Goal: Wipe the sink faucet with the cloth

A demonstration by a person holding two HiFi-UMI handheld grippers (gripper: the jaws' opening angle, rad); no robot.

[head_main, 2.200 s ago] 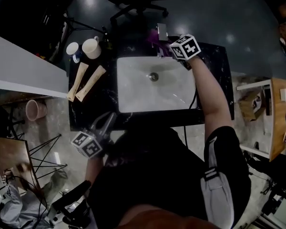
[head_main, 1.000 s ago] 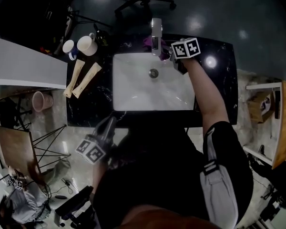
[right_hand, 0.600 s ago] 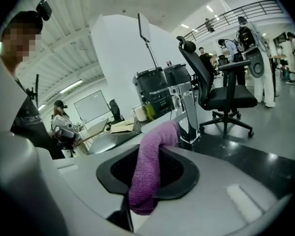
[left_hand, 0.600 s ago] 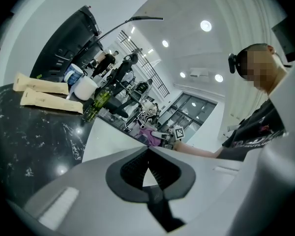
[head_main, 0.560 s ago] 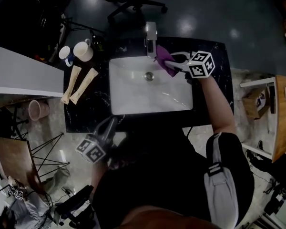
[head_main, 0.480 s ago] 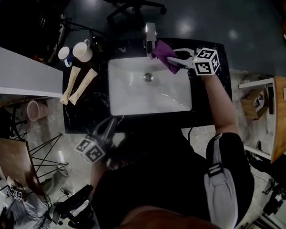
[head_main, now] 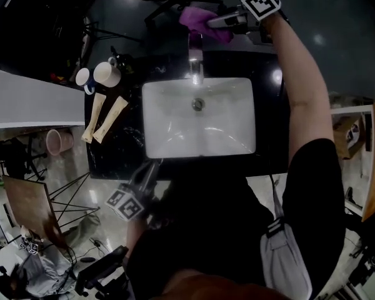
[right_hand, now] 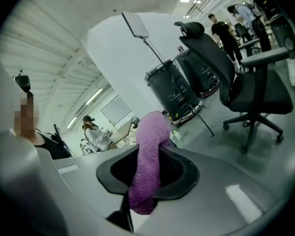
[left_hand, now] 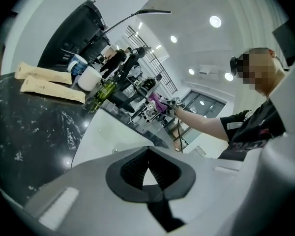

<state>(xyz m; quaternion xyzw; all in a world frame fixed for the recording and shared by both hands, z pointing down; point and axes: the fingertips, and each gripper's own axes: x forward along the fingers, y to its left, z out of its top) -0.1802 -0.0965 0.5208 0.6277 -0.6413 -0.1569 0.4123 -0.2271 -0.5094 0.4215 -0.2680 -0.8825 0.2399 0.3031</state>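
Note:
The chrome faucet (head_main: 195, 58) stands at the back rim of the white sink (head_main: 169, 136). My right gripper (head_main: 214, 22) is lifted high beyond the faucet, near the head view's top edge, and is shut on the purple cloth (head_main: 199, 21). In the right gripper view the cloth (right_hand: 148, 161) hangs as a thick roll between the jaws of the right gripper (right_hand: 147, 177). My left gripper (head_main: 152, 166) hovers at the sink's front edge, shut and empty. The left gripper view shows the left gripper (left_hand: 147, 173) with its jaws together and the cloth (left_hand: 155, 100) far off.
Two mugs (head_main: 105, 74) and two beige packets (head_main: 106, 116) lie on the black counter (head_main: 122, 144) left of the sink. A green bottle (left_hand: 99, 95) stands by the mugs. A black office chair (right_hand: 248, 85) sits on the floor behind the counter. A pink pot (head_main: 56, 141) sits lower left.
My right gripper has risen with the purple cloth from beside the faucet to high above and beyond it. The left gripper stays shut near the sink's front edge.

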